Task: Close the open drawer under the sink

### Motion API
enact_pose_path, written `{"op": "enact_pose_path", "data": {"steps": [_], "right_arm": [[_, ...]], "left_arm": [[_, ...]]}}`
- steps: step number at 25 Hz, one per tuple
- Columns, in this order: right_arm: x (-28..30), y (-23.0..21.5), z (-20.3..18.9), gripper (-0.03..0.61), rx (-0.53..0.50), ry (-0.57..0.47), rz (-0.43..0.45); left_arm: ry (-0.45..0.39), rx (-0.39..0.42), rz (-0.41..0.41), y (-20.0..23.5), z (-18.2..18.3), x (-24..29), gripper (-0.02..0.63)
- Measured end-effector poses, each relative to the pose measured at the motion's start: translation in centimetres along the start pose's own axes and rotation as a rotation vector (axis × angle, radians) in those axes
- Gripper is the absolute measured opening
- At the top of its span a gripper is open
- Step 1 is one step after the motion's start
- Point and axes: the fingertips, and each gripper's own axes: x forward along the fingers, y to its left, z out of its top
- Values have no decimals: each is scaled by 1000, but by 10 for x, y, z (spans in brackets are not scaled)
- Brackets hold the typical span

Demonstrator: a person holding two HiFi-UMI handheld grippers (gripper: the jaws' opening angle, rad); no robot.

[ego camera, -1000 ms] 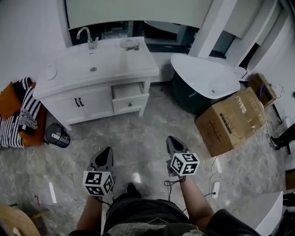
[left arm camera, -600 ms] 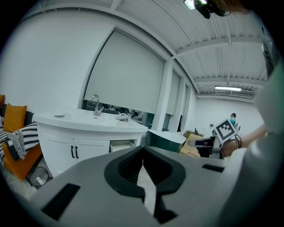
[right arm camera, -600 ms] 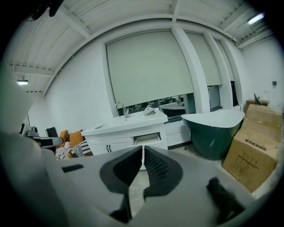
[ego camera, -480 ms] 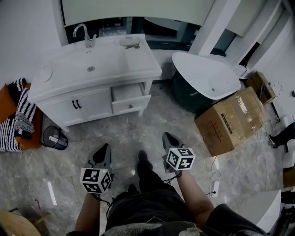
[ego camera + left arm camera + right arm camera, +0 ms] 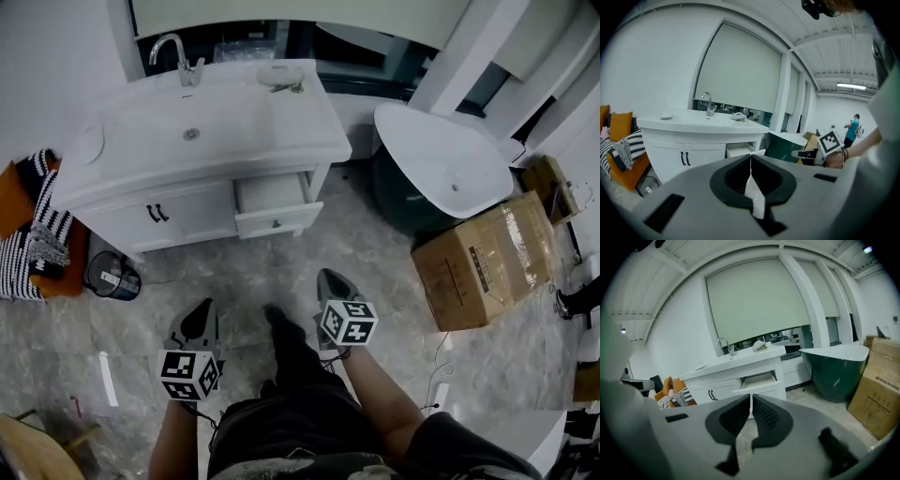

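Observation:
A white vanity [image 5: 150, 202] with a sink and faucet stands against the far wall. At its right end the top drawer [image 5: 278, 212] is pulled out; it also shows in the left gripper view [image 5: 740, 150] and in the right gripper view [image 5: 760, 382]. My left gripper [image 5: 199, 314] hangs over the floor well short of the cabinet doors, jaws shut and empty [image 5: 750, 158]. My right gripper [image 5: 330, 279] is nearer the drawer and points at it, still a good way off, with its jaws shut on nothing [image 5: 751, 397].
A dark green bathtub [image 5: 441, 169] with a white rim stands right of the vanity, a cardboard box [image 5: 492, 258] beyond it. Striped and orange cushions [image 5: 37, 234] and a small round bin [image 5: 112, 277] lie left. My shoe [image 5: 279, 321] is between the grippers.
Both grippers have moved forward toward the vanity, the right one more. A leg has stepped out between them. The drawer is as open as before.

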Motion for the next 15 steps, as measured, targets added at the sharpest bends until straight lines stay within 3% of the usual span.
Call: {"op": "enact_pose_path", "data": {"steps": [7,15], "right_arm": [[83,-4,-13,28,-33,103,58],[178,-26,-30,29,-59,180,29]], "left_arm": [[65,-52,47,22,-9,66,15],[153,-69,36,37,-27,153,15]]}}
